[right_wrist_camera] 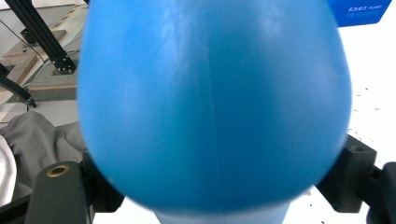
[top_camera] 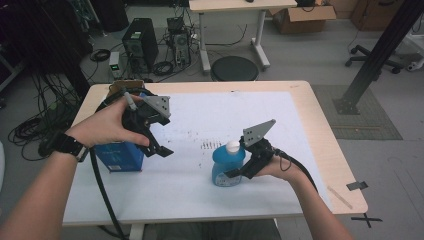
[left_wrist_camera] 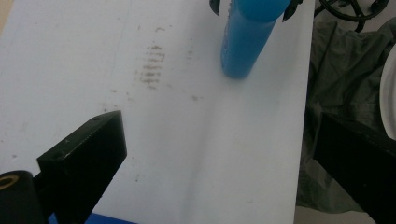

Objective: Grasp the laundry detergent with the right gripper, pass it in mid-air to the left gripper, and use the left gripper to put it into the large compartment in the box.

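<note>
Currently: blue bottle point(top_camera: 228, 166) with white cap, upright near the table's point(top_camera: 310, 150) front centre, clamped between the right gripper's point(top_camera: 239, 172) jaws; left gripper point(top_camera: 159, 148), jaws spread and empty, hangs to its left beside the blue box point(top_camera: 120, 156), well apart.

We see white print on the blue box point(right_wrist_camera: 359, 11) in the right gripper view, but it's too small & blurred to read; no other legible text.
</note>
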The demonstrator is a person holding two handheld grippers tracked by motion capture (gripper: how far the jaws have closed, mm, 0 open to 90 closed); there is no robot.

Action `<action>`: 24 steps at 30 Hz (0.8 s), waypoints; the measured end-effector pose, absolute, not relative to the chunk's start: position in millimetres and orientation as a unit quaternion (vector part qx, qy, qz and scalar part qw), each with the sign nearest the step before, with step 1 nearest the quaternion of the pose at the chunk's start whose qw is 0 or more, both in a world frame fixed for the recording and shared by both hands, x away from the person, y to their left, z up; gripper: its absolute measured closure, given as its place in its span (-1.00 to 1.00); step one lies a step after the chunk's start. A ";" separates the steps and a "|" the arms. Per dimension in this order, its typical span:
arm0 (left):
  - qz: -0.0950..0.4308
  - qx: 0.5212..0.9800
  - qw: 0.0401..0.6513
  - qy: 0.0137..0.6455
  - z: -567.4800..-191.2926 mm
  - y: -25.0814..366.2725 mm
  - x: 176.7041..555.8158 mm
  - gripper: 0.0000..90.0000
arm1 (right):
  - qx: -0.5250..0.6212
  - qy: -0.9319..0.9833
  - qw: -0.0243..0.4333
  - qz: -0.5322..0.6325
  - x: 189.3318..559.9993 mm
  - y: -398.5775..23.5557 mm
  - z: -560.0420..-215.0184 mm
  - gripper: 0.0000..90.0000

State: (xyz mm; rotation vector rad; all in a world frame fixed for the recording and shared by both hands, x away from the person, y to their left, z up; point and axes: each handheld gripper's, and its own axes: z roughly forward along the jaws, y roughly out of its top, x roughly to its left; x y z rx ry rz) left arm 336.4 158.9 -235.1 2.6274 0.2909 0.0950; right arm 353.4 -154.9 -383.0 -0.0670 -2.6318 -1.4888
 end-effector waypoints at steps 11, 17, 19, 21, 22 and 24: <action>0.035 0.963 0.246 0.106 -234.6 158.8 336.6 -0.91 | -0.018 -0.866 0.056 -0.496 352.9 -156.4 -383.5 -0.41; 0.035 0.963 0.246 0.106 -234.6 158.0 337.0 -0.91 | -0.018 -0.865 0.057 -0.498 353.7 -157.8 -384.3 -0.35; 0.035 0.963 0.246 0.106 -234.6 158.2 337.1 -0.91 | -0.017 -0.865 0.055 -0.499 353.4 -158.2 -384.2 -0.32; 0.036 0.963 0.246 0.105 -234.6 158.3 337.3 -0.91 | -0.017 -0.864 0.054 -0.500 353.3 -158.7 -384.1 -0.29; 0.036 0.963 0.246 0.106 -234.6 158.3 337.3 -0.92 | -0.015 -0.863 0.054 -0.502 353.1 -159.2 -383.9 -0.26; 0.036 0.963 0.246 0.105 -234.7 158.3 337.4 -0.91 | -0.011 -0.861 0.055 -0.506 352.8 -159.4 -384.2 -0.22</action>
